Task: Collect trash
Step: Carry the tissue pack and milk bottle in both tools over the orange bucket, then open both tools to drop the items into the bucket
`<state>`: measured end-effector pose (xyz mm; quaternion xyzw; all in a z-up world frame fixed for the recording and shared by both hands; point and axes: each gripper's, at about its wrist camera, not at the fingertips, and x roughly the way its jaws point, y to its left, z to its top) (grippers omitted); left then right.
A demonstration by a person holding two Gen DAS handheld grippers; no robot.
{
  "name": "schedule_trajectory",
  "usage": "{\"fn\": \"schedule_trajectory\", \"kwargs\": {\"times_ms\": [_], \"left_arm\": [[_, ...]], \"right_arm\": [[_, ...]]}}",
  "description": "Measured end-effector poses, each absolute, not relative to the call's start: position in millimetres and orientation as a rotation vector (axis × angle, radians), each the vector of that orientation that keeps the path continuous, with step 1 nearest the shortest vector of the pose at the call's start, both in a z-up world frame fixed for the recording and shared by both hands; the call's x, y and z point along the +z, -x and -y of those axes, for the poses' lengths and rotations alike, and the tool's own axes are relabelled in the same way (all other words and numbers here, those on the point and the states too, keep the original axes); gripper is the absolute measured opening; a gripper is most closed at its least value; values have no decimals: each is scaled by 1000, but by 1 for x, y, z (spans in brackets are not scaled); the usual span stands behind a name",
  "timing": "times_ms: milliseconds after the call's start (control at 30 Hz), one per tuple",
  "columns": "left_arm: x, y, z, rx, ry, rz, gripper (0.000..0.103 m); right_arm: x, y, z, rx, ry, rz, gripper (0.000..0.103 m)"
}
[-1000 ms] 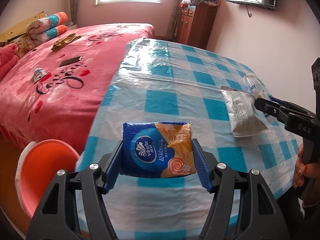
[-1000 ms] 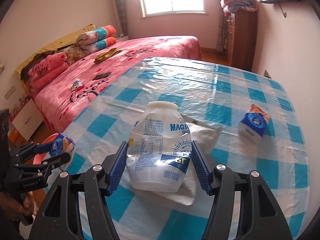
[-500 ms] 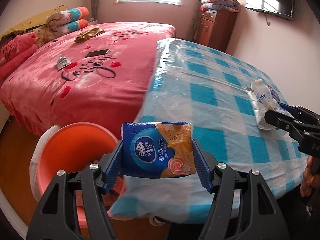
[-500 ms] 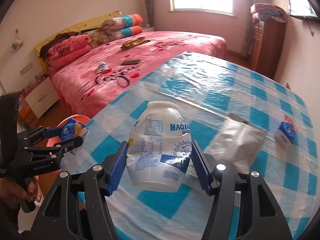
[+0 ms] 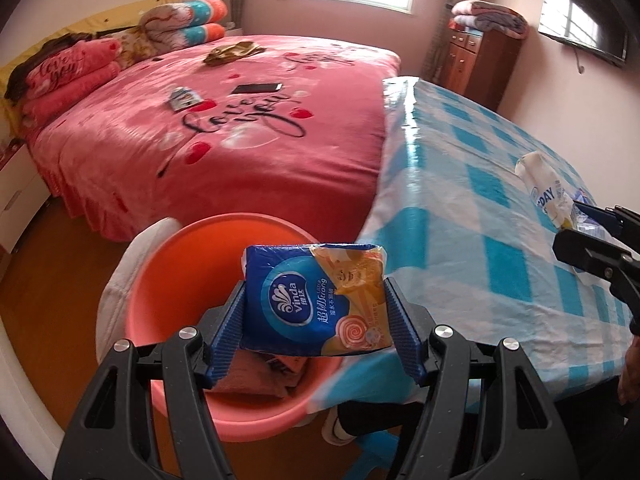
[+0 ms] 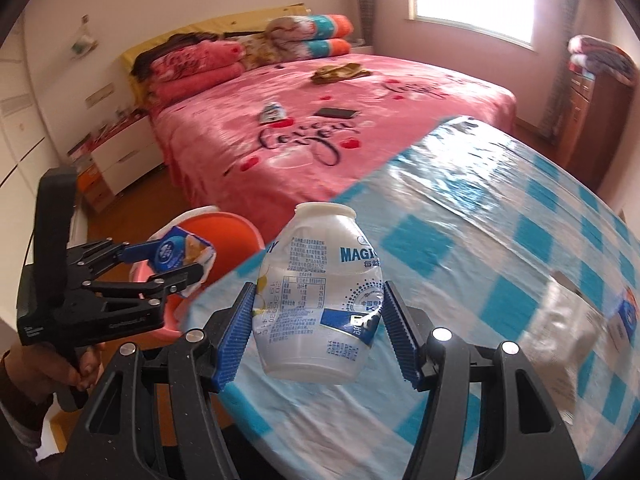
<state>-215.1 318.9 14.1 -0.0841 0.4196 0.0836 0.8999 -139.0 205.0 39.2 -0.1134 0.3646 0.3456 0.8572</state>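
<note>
My left gripper [image 5: 316,332] is shut on a blue and orange Vinda tissue pack [image 5: 312,300] and holds it over the orange bin [image 5: 180,264] on the floor beside the table. The same pack [image 6: 176,254] and left gripper [image 6: 168,268] show in the right wrist view, above the bin [image 6: 224,228]. My right gripper [image 6: 318,328] is shut on a crumpled white plastic bottle [image 6: 320,304], above the table's near left edge. That bottle also shows in the left wrist view [image 5: 546,188] at far right.
The table [image 6: 460,248] has a blue and white checked cloth. A silver wrapper [image 6: 560,328] and a small blue carton [image 6: 628,312] lie on it at right. A pink bed [image 5: 224,128] stands behind the bin. The bin holds some trash [image 5: 260,376].
Both grippers swung left off the table toward the floor. The tissue pack went from over the table to over the orange bin. The bottle moved to the table's left edge.
</note>
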Motion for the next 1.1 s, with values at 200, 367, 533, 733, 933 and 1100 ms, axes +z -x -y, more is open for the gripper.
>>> {"fn": "schedule_trajectory", "kwargs": {"times_ms": [200,367,533,733,933,1100], "left_arm": [[8,223,-342,226,200,-877,67],[1,231,-364,274,225,-886,67],[-5,235,-378,309,235,-894,67],[-12,237,-394,361,238,-903,69],[-25,234,-408,433,251,-940,84],[-31,234,-416,466,261,-954,88]], "right_arm": [[35,146,-245,806,294,-776,63],[33,153,-275,864,338,-775,63],[30,159,-304,918,382,-780,63],[19,163,-334,956,432,-787,63],[-2,155,-352,932,469,-813,84],[-2,153,-337,919,417,-812,88]]}}
